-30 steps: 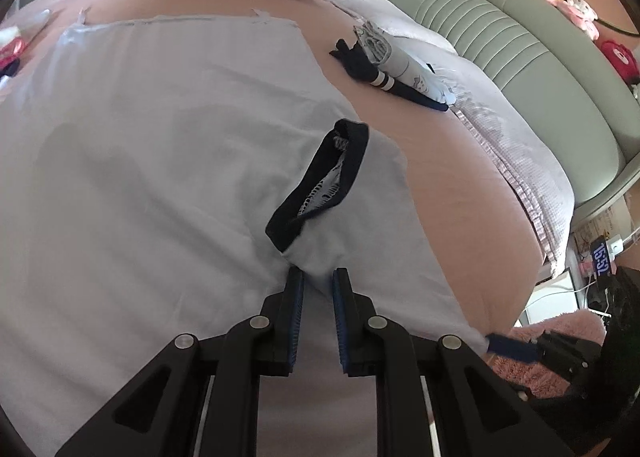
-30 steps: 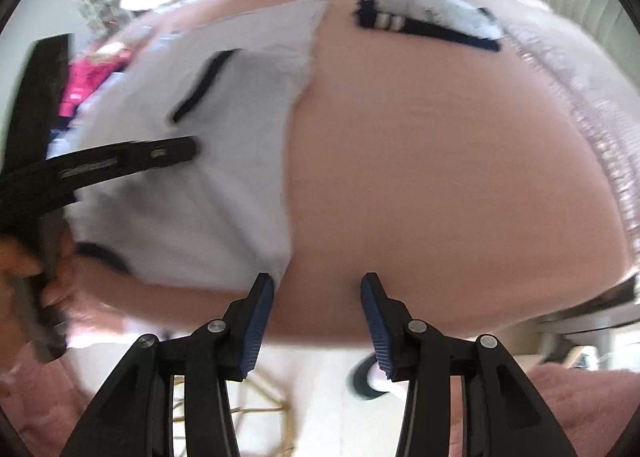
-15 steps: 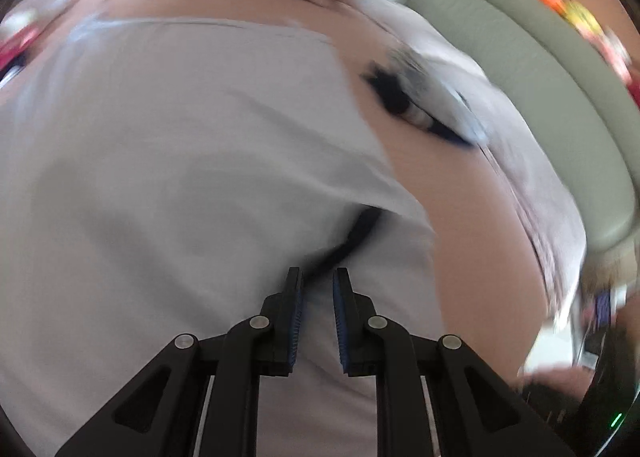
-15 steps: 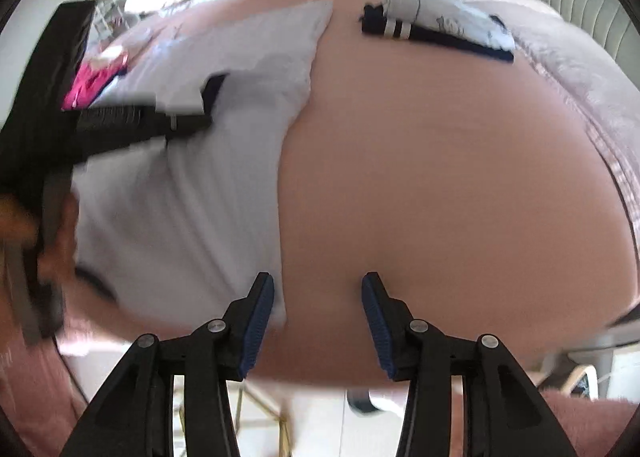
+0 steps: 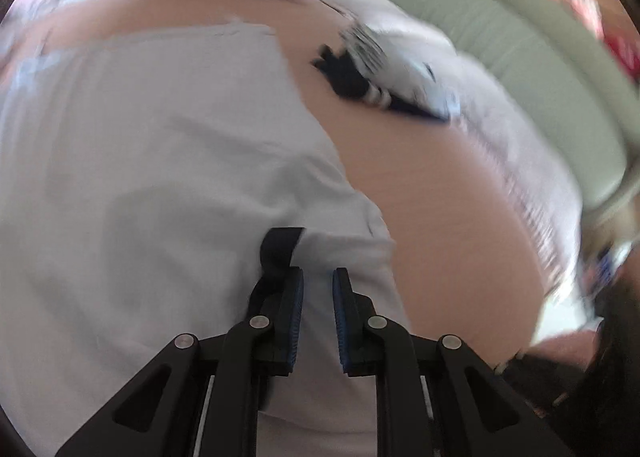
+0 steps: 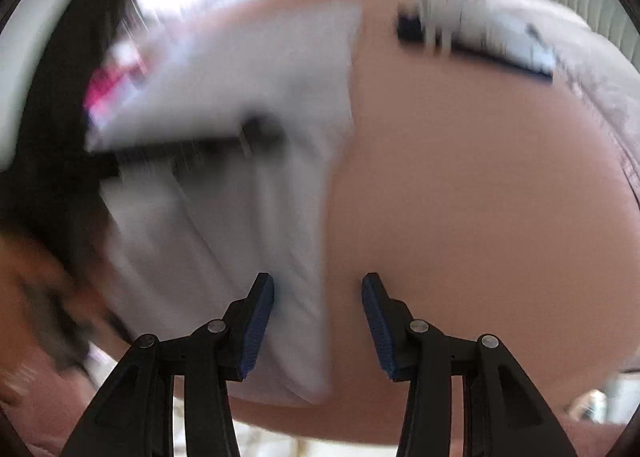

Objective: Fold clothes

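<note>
We see a white garment point(image 5: 160, 185) spread flat on a pink bed sheet point(image 5: 440, 197), with its navy collar trim point(image 5: 280, 253) as our landmark. The left gripper point(image 5: 318, 285) sits directly at that trim: the left blue pad rests against the dark band and white cloth fills the narrow gap between the pads, so the jaws look clenched on the garment beside the collar, though motion blur softens the contact. Beyond the collar, further up the sheet and to the right, lies a folded navy-and-white bundle point(image 5: 384, 77), apart from the garment. A pale green headboard point(image 5: 500, 57) curves behind it.

From the right wrist view, the right gripper point(image 6: 318, 297) hangs released, its jaws wide apart, over the garment's near folded edge point(image 6: 300, 317), well below the collar. We see the left gripper's black body point(image 6: 180, 153) blurred across the cloth, with a hand point(image 6: 36, 297) at the frame's left edge.
</note>
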